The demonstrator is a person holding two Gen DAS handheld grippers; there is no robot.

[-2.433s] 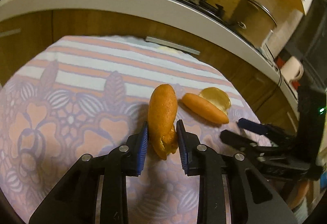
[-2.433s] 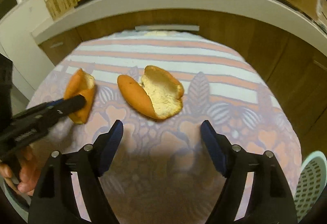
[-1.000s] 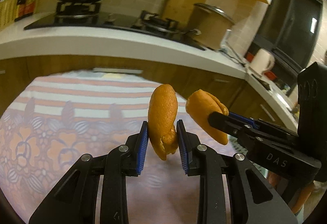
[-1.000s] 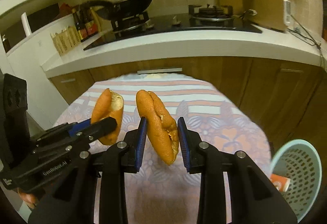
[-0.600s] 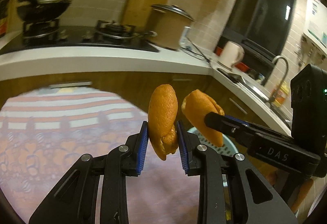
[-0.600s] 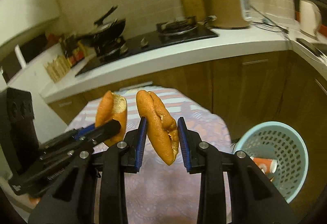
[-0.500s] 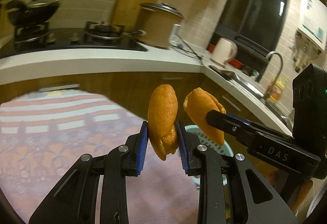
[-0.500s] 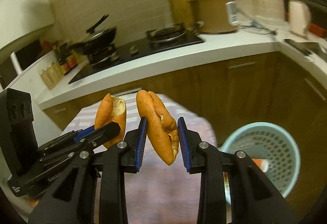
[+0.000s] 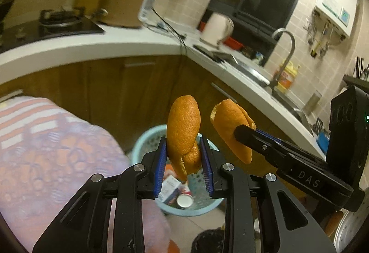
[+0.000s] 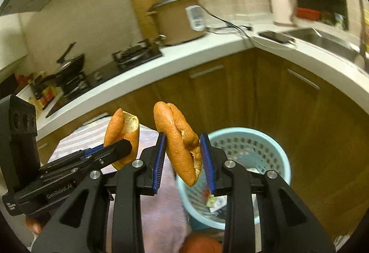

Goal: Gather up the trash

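Note:
My left gripper [image 9: 184,156] is shut on a piece of orange peel [image 9: 183,128] and holds it in the air above a light blue perforated trash basket [image 9: 143,144] on the floor. My right gripper [image 10: 183,156] is shut on a second, folded orange peel [image 10: 178,137]. This peel also shows in the left wrist view [image 9: 230,128], to the right of the first. The first peel shows in the right wrist view [image 10: 122,130], on the left. The basket [image 10: 249,142] sits just beyond and below the right gripper and holds cartons and a can.
The table with the floral and striped cloth [image 9: 46,149] lies to the left of the basket. Wooden cabinets [image 10: 276,103] under a white counter [image 10: 184,56] stand behind it. A sink with a tap [image 9: 283,49] is on the right. A dark round object [image 9: 207,241] is on the floor near me.
Both grippers took a peel off the table, lifted it and swung right. The table has slid to the left and the blue basket has come under the grippers.

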